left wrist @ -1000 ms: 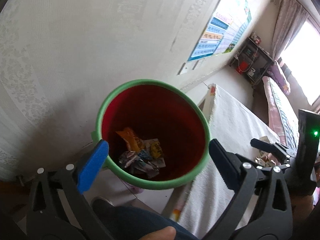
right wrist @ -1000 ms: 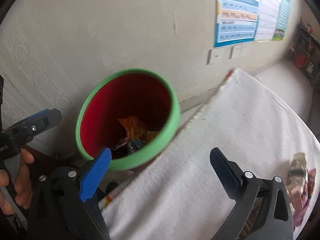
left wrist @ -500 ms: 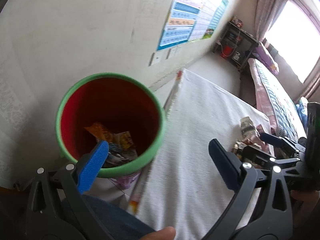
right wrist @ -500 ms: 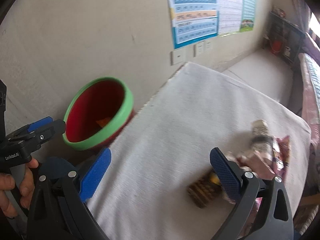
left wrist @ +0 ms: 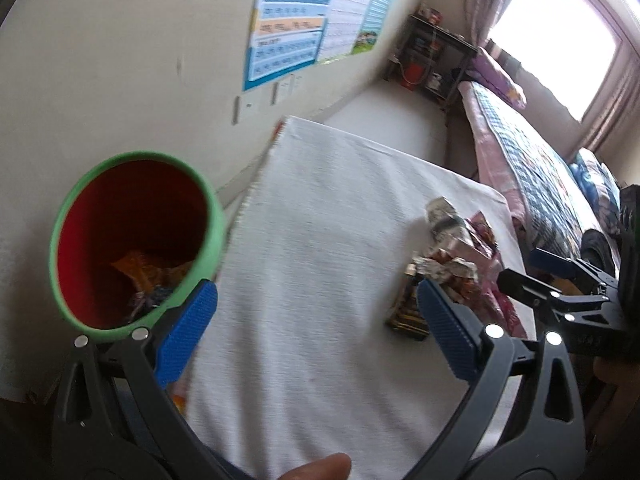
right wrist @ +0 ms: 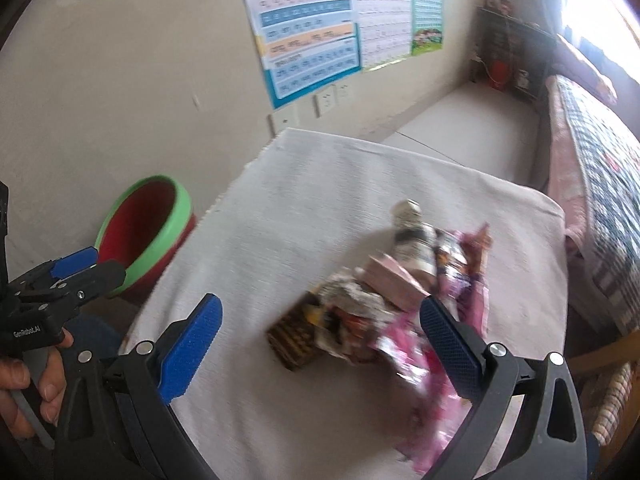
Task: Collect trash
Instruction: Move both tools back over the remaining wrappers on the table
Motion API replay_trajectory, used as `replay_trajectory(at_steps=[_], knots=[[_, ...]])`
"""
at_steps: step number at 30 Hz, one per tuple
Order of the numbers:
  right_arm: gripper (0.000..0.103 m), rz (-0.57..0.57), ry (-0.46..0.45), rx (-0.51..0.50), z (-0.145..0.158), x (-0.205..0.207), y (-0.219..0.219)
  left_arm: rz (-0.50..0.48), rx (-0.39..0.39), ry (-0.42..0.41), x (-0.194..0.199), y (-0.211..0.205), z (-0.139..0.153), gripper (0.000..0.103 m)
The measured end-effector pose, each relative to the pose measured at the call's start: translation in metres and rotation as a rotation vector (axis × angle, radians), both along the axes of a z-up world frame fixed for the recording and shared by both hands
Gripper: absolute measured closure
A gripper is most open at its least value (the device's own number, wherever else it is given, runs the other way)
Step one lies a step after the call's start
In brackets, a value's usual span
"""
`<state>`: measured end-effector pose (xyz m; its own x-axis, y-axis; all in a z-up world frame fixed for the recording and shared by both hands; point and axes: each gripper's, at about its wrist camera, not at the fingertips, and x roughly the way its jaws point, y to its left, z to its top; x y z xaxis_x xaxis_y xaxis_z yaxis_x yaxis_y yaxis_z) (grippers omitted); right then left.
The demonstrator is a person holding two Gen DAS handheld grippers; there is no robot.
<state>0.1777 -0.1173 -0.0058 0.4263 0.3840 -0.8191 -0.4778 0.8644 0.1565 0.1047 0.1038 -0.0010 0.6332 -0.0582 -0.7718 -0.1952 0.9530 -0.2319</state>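
A red bin with a green rim [left wrist: 136,240] stands off the table's left edge and holds several wrappers [left wrist: 148,276]. The same bin [right wrist: 146,228] shows at the left of the right wrist view. A heap of trash [right wrist: 384,300] lies on the white cloth-covered table [right wrist: 320,200]: a dark patterned packet [right wrist: 294,336], crumpled paper, a pink box and pink wrappers. In the left wrist view that heap [left wrist: 452,256] sits at the table's right side. My left gripper [left wrist: 316,332] hangs open above the cloth. My right gripper [right wrist: 320,344] is open just above the heap.
A wall with posters [left wrist: 304,24] and switches runs behind the table. A bed with a checked cover [left wrist: 532,168] lies to the right, a dark shelf [left wrist: 432,56] beyond it. A person's hand [right wrist: 24,384] holds the left gripper's handle.
Both grippers have swung right, away from the bin and over the table. The trash heap has come into view under the right gripper. Both stay open.
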Motion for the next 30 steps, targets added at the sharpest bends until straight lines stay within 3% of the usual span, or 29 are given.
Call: replay_trajectory(at_steps=[15,30], knots=[[0.007,-0.141,0.027,-0.02,-0.015,0.008,-0.094,-0.121,0.021,0.041,0.022,-0.072,-0.013,0.005],[0.007,-0.203,0.088,-0.001,-0.038,0.02,-0.131,-0.255,0.079,0.13,0.032,-0.119,-0.041,0.005]])
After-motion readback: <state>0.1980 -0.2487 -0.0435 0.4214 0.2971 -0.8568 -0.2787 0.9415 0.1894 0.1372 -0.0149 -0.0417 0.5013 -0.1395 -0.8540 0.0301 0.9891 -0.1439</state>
